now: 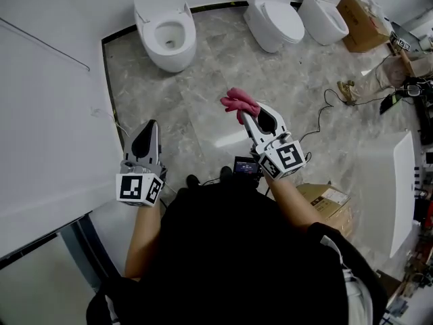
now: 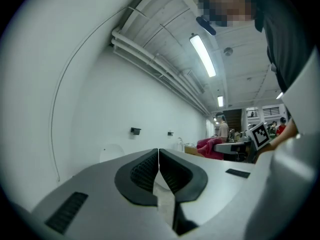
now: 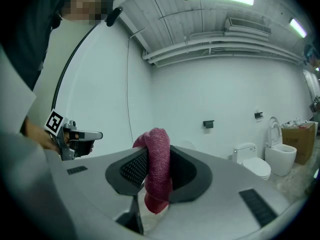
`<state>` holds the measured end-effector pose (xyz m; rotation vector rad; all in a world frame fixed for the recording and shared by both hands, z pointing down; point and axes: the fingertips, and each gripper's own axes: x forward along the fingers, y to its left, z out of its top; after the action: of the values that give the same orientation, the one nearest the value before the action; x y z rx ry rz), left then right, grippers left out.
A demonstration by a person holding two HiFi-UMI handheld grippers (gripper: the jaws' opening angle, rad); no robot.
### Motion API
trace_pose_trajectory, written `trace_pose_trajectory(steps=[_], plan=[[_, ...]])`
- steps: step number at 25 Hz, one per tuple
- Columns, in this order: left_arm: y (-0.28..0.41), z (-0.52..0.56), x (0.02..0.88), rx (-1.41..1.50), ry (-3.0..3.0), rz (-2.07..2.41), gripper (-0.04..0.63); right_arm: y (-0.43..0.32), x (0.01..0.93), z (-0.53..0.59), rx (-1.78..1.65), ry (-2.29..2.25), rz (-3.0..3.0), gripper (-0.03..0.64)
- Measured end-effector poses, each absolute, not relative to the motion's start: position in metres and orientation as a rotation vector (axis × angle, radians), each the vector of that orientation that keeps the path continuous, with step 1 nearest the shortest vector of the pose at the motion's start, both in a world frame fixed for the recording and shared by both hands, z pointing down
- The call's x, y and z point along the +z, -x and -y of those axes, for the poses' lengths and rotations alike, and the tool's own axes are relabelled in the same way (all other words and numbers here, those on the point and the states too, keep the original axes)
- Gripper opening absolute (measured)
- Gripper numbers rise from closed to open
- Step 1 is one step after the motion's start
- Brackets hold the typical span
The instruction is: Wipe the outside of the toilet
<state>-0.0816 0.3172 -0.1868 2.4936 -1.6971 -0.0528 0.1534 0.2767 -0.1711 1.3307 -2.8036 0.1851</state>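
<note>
A white toilet (image 1: 166, 31) with its lid up stands ahead on the marble floor, left of centre. My right gripper (image 1: 247, 114) is shut on a pink cloth (image 1: 239, 103), which bunches out past the jaw tips; in the right gripper view the pink cloth (image 3: 158, 166) is pinched between the black pads. My left gripper (image 1: 145, 135) hangs lower left, shut with nothing in it; in the left gripper view its pads (image 2: 145, 171) meet. Both grippers are well short of the toilet.
Two more toilets (image 1: 274, 20) (image 1: 323, 13) stand at the back right beside a cardboard box (image 1: 362, 23). A white wall panel (image 1: 47, 100) runs along the left. A cable (image 1: 325, 107) trails on the floor; a second box (image 1: 329, 202) lies near my right side.
</note>
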Motion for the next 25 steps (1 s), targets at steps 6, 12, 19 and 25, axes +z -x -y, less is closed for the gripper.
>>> trace_pose_trajectory(steps=[6,12,19,25], plan=[[0.087,-0.307,-0.174,0.023,-2.386,1.874,0.02,-0.157,-0.15,-0.262,0.201,-1.293,2.784,0.12],[0.072,-0.297,-0.168,0.029,-2.39,1.882,0.019,-0.174,-0.143,-0.255,0.246,-1.31,2.787,0.12],[0.061,-0.297,-0.159,0.067,-2.425,1.788,0.018,-0.173,-0.139,-0.258,0.249,-1.256,2.808,0.12],[0.056,-0.295,-0.152,0.05,-2.46,1.745,0.018,-0.169,-0.125,-0.26,0.276,-1.256,2.79,0.12]])
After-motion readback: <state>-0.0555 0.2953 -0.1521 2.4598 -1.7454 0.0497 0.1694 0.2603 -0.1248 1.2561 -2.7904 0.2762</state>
